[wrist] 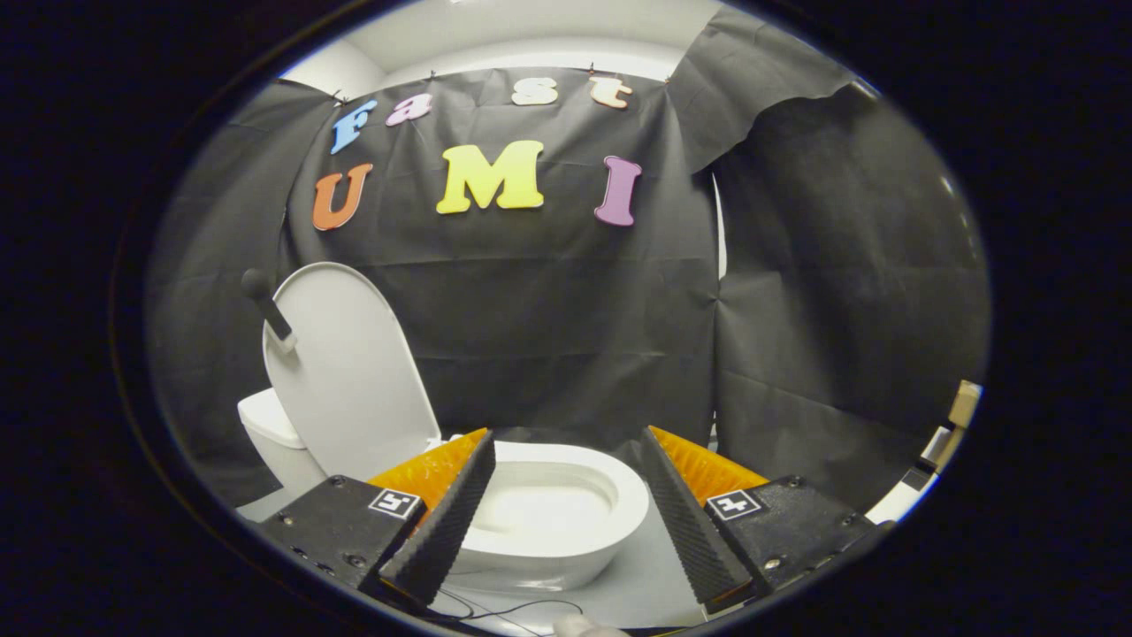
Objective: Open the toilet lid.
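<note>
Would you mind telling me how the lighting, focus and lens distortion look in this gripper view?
In the gripper view, fisheye distortion bows the black cloth wall and its seams. Lighting is soft and even: the raised white plastic toilet lid and white ceramic bowl show no harsh glare. The bowl interior is brightly lit, slightly washed out. The open gripper looks reasonably sharp, its fingers apart, holding nothing.

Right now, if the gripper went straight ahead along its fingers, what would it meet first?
Probably the toilet bowl, which sits between the fingers of the open gripper, just ahead. The lid already stands upright off to the left, out of that line. Depth is hard to judge; aimed higher, it would reach the cloth wall.
</note>
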Demonstrator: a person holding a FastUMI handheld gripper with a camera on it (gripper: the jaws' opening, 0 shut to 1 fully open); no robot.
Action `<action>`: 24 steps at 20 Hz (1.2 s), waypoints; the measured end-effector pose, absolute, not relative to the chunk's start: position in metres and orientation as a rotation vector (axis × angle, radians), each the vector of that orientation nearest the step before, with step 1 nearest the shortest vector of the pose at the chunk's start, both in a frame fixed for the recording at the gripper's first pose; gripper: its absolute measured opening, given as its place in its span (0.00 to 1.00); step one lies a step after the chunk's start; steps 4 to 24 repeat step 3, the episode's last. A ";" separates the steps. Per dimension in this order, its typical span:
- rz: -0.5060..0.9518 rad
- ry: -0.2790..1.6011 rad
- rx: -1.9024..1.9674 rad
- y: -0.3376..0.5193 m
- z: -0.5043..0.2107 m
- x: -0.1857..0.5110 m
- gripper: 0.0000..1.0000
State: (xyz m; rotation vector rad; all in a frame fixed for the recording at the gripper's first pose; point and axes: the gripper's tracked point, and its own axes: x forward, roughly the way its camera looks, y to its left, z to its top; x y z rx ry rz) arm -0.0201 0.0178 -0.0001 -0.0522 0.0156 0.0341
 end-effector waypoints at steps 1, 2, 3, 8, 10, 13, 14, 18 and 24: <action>0.034 0.015 -0.053 0.018 0.001 -0.020 1.00; 0.035 0.018 -0.054 0.019 0.000 -0.018 1.00; 0.036 0.021 -0.056 0.018 -0.001 -0.019 1.00; 0.036 0.021 -0.056 0.018 -0.001 -0.019 1.00; 0.036 0.021 -0.056 0.018 -0.001 -0.019 1.00; 0.036 0.021 -0.056 0.018 -0.001 -0.019 1.00; 0.036 0.021 -0.056 0.018 -0.001 -0.019 1.00; 0.036 0.021 -0.056 0.018 -0.001 -0.019 1.00; 0.036 0.021 -0.056 0.018 -0.001 -0.019 1.00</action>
